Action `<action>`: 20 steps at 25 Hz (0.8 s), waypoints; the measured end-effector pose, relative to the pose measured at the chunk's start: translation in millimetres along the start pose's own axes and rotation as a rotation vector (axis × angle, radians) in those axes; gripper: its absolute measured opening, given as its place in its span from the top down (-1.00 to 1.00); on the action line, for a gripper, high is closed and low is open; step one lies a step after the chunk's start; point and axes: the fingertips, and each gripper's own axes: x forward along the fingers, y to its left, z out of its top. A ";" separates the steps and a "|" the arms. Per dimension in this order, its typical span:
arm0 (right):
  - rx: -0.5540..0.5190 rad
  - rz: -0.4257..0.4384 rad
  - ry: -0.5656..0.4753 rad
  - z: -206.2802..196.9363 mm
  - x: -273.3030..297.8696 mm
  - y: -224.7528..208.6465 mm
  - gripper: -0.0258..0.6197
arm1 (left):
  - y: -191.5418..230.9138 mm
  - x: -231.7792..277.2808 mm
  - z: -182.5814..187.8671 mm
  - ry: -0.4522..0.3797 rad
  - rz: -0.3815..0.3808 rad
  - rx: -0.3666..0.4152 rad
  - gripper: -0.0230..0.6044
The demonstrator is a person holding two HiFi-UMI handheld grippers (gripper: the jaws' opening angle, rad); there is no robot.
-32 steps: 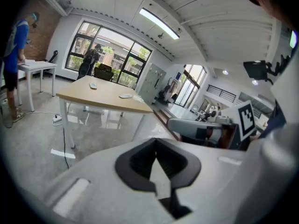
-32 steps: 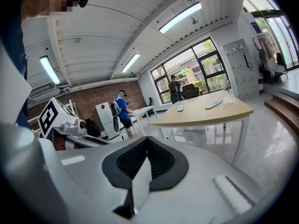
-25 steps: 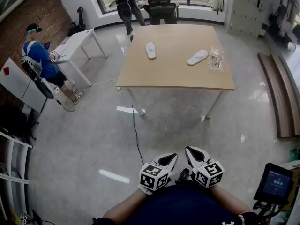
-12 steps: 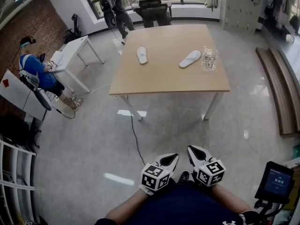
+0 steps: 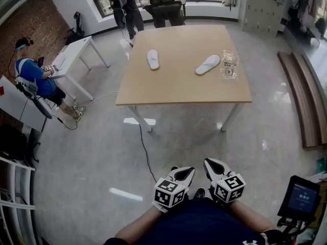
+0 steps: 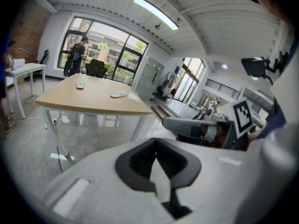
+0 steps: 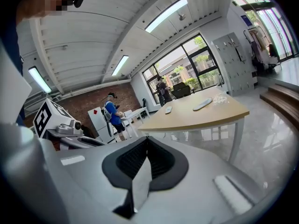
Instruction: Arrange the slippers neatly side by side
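Note:
Two white slippers lie apart on the wooden table (image 5: 179, 91): one (image 5: 153, 59) at the far left pointing away, the other (image 5: 207, 64) angled at the far right. They show small in the left gripper view (image 6: 80, 84) (image 6: 118, 94) and the right gripper view (image 7: 168, 109) (image 7: 202, 104). My left gripper (image 5: 187, 171) and right gripper (image 5: 209, 163) are held close to my body, side by side, far short of the table. Both are shut with nothing between their jaws (image 6: 156, 155) (image 7: 147, 148).
A crumpled clear plastic bag (image 5: 229, 65) lies right of the right slipper. A cable (image 5: 145, 152) runs over the floor before the table. A white side table (image 5: 76, 52) and a seated person (image 5: 33, 78) are at left, a standing person (image 5: 125, 4) and chair (image 5: 166, 6) behind, a bench (image 5: 301, 101) at right.
The view has shifted: the table now sits a little further left and nearer. The standing person at the back has moved left. Both grippers stay shut near my body.

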 end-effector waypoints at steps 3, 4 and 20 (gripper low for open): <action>-0.004 -0.029 -0.003 11.2 7.2 -0.4 0.89 | 7.6 -0.8 13.6 -0.005 -0.023 0.001 0.92; -0.009 -0.036 -0.004 15.5 13.7 1.3 0.89 | 13.9 -1.9 19.5 -0.008 -0.031 0.000 0.92; -0.094 -0.067 0.048 50.0 151.9 36.2 0.89 | 150.9 -20.3 84.1 -0.071 -0.092 -0.077 0.92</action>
